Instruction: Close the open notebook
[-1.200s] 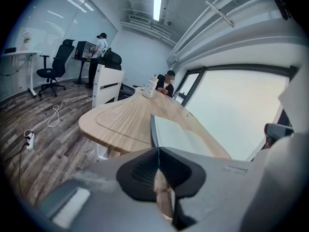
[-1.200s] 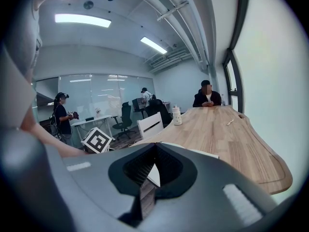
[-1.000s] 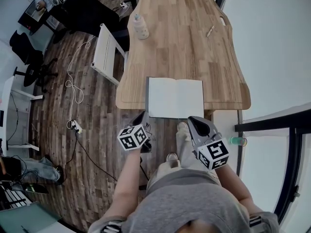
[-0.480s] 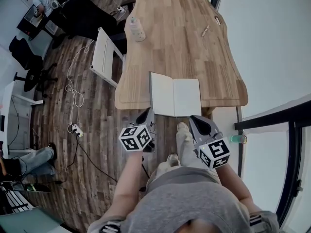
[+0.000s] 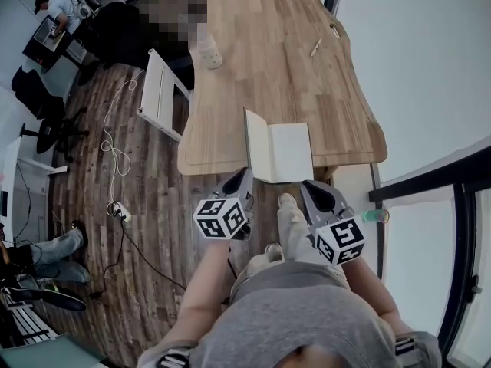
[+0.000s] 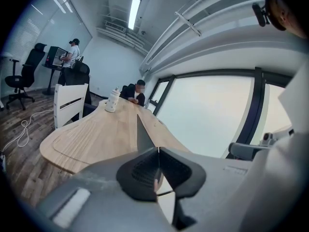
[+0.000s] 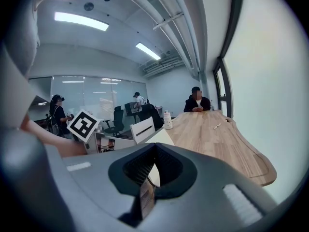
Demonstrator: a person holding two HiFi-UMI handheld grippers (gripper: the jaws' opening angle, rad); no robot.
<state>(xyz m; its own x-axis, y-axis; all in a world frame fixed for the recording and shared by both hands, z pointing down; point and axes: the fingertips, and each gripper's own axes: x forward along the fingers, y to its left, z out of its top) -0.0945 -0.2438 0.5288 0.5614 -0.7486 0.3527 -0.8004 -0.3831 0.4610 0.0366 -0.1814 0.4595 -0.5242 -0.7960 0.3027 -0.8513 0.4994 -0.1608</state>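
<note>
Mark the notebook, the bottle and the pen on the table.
notebook (image 5: 293, 153), head view, on its flat right page.
bottle (image 6: 113, 101), left gripper view, on the middle of its body.
pen (image 5: 315, 47), head view, on the middle of its barrel.

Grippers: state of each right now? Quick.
Left gripper: closed on the notebook, gripping its raised left half.
Right gripper: closed on the notebook's near right edge.
</note>
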